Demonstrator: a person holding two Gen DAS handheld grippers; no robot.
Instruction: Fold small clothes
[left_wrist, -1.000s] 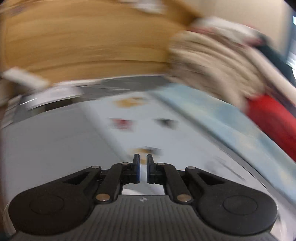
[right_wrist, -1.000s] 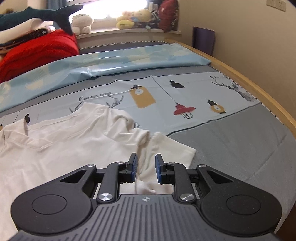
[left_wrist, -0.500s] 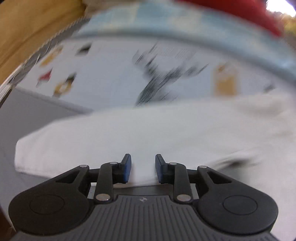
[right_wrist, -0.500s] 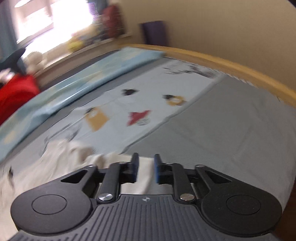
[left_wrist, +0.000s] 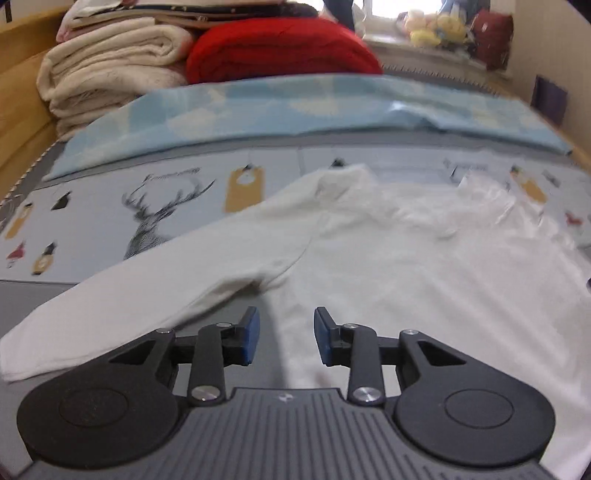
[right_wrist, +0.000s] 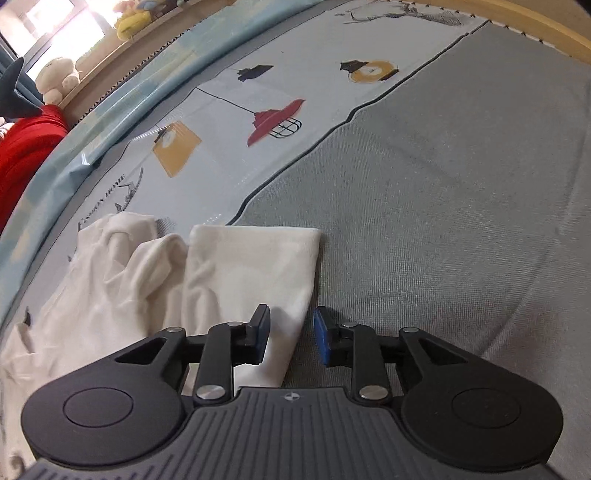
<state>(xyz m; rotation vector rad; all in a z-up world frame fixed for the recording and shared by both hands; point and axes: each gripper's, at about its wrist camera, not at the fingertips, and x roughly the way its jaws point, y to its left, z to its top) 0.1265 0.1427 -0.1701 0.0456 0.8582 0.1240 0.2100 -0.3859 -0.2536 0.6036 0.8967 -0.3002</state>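
A small white long-sleeved shirt (left_wrist: 406, 266) lies spread on the bed. Its left sleeve (left_wrist: 122, 299) stretches out toward the lower left. My left gripper (left_wrist: 284, 339) is open and empty, low over the shirt's left side edge near the armpit. In the right wrist view the shirt's right sleeve (right_wrist: 251, 273) lies folded back with its cuff toward the grey cover. My right gripper (right_wrist: 291, 339) is open, its jaws either side of that sleeve's right edge, holding nothing.
The bed has a grey cover (right_wrist: 443, 206) and a pale printed sheet (left_wrist: 110, 206). A light blue quilt (left_wrist: 295, 110), a red blanket (left_wrist: 280, 51) and folded cream blankets (left_wrist: 107, 74) lie at the head. A wooden bed rail (right_wrist: 517, 26) runs along the right.
My left gripper has swung from the bed's left side to the shirt and opened. My right gripper has dropped closer to the right sleeve and opened a little wider.
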